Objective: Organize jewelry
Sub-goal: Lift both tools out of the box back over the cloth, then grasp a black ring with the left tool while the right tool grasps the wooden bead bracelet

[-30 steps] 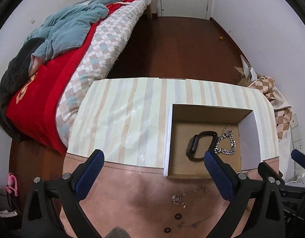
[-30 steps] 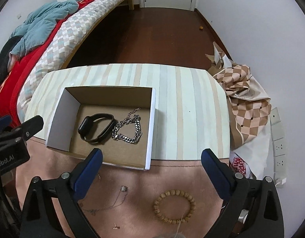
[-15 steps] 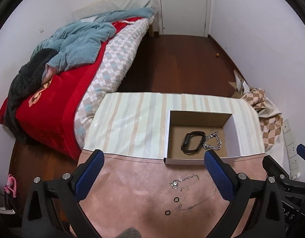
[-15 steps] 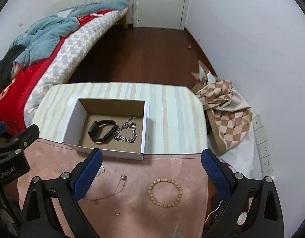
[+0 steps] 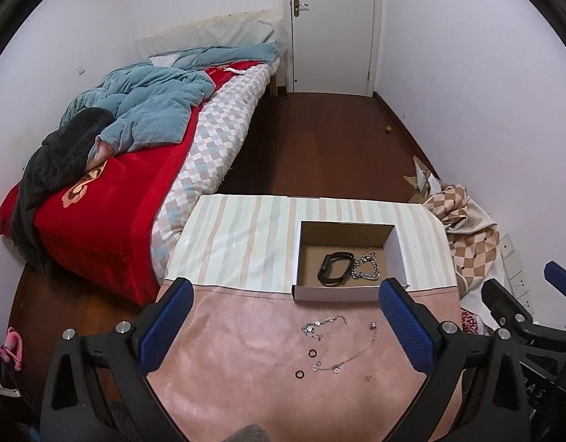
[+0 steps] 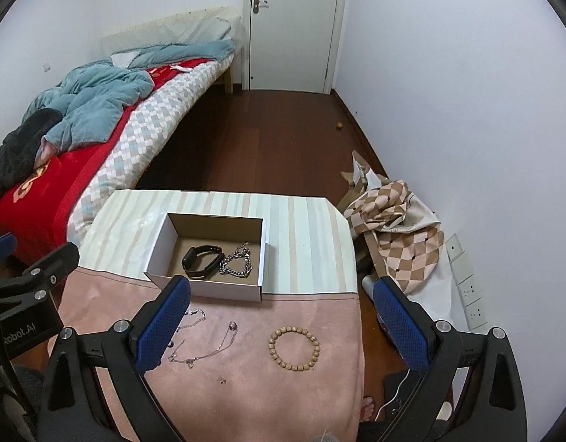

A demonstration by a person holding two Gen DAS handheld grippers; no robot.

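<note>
1. Bedroom, pink cloth (image 6: 246, 386) over a striped table (image 6: 305, 228).
2. Right gripper (image 6: 281, 326) and left gripper (image 5: 285, 326): spread wide, empty, raised above the cloth.
3. Lower centre of right view: wooden bead bracelet (image 6: 294, 348); thin necklace (image 6: 209, 350) left of it.
4. Upper centre: cardboard box (image 6: 205, 285) holding black band (image 6: 202, 256) and silver chain (image 6: 237, 265).
5. Probably best: descend straight, pinch one bracelet side, avoid snagging the necklace.

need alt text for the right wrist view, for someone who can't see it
An open, empty right gripper hovers above a table where a wooden bead bracelet and thin silver necklaces lie loose on pink cloth. Beyond them, a cardboard box holds a black band and silver chain bracelet.
</note>
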